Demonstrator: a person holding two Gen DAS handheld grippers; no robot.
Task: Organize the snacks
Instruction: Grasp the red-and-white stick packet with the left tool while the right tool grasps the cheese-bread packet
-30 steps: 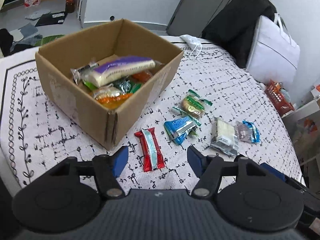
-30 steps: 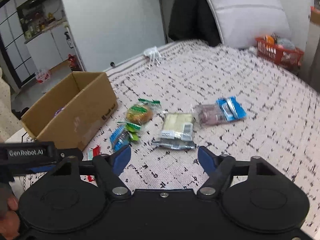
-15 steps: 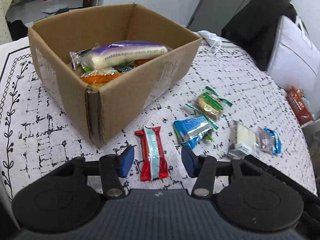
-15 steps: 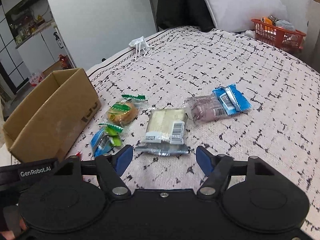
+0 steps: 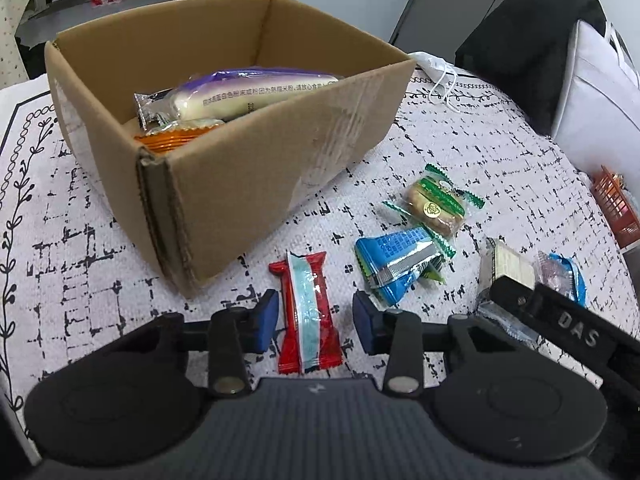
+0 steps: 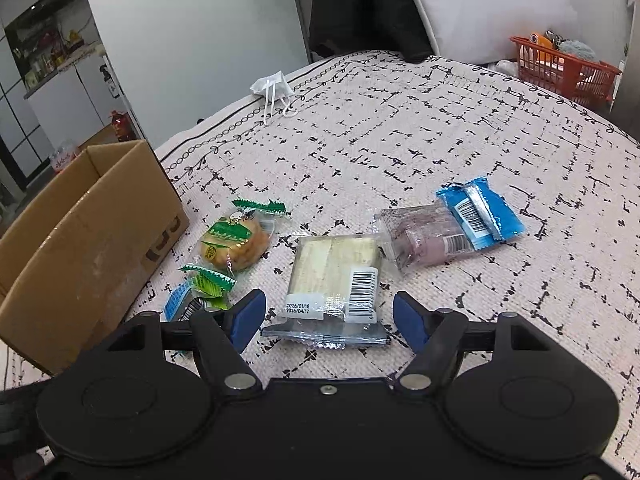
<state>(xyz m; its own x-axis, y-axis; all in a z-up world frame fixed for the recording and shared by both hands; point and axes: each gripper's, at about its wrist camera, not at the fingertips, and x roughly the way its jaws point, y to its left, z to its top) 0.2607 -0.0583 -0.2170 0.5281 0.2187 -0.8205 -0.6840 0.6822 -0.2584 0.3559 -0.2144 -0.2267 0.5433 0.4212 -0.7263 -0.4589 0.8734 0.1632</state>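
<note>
Left tool (image 5: 315, 322) hangs with its blue pads spread apart on either side of a red snack bar with a pale blue stripe (image 5: 307, 312), which lies flat on the patterned cloth of the counter (image 5: 472, 148); whether the pads touch the wrapper cannot be told. Close on the bar's left stands the near corner of the cardboard box (image 5: 224, 176), its top open, with a long purple-and-white packet (image 5: 256, 90) and an orange wrapper (image 5: 176, 140) inside. To the bar's right a blue foil packet (image 5: 394, 268) lies just beside the tool's right pad. Right tool (image 6: 328, 320) is likewise spread wide, its pads flanking the near end of a clear-wrapped pale cake with a barcode label (image 6: 338, 276). On that cake's left sit a green-wrapped round pastry (image 6: 234, 242) and a blue packet (image 6: 180, 302) partly hidden behind the left pad; on its right a clear packet with a purplish snack (image 6: 420, 240) overlaps a blue barcoded one (image 6: 480, 210). Beyond these the cloth lies bare up to a white face mask (image 6: 274, 88) near the far edge, with an orange basket (image 6: 560, 68) past the edge at right.
</note>
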